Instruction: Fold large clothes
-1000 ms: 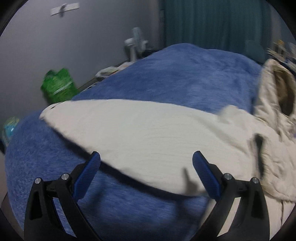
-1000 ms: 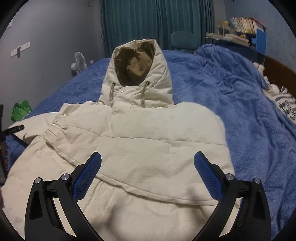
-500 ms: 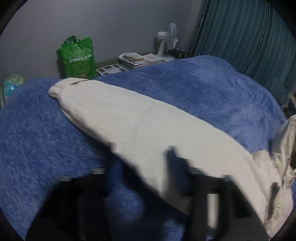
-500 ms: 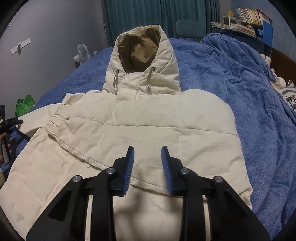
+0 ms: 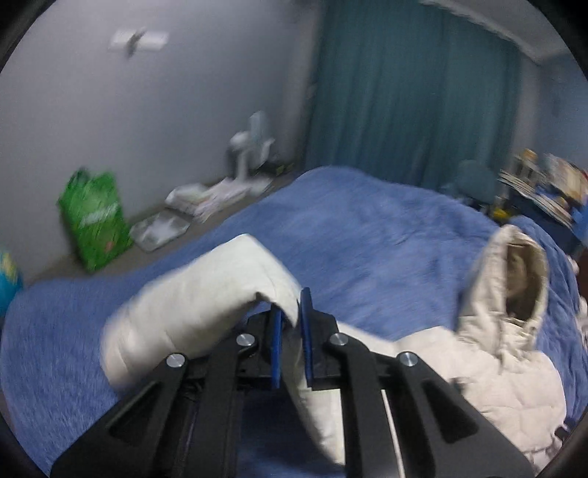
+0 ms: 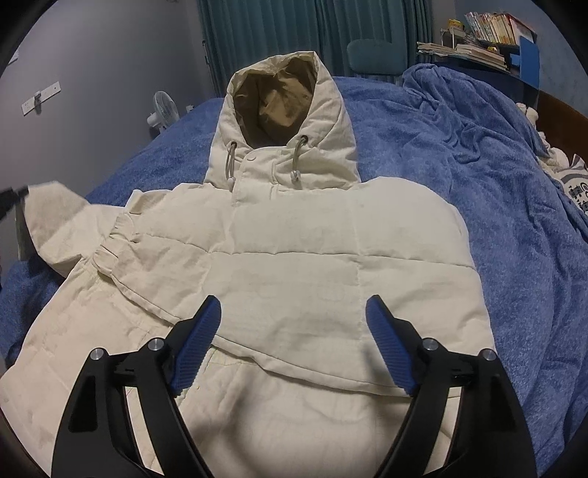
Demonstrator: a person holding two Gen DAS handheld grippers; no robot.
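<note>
Sleeve (image 5: 205,294) newly lifted off blanket (image 5: 367,235), clenched in left jaws; right jaws opening above jacket (image 6: 294,264).

green bag (image 5: 93,220) by wall | fan (image 6: 163,112) | teal curtain (image 5: 404,92) | books (image 6: 488,27) on shelf

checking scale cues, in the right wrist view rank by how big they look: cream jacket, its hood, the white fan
1. cream jacket, largest
2. hood
3. white fan, smallest, though it stands farther from the camera

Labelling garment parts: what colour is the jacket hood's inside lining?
Tan-brown, darker than the cream jacket shell. The hood lining shows best in the right wrist view.
</note>
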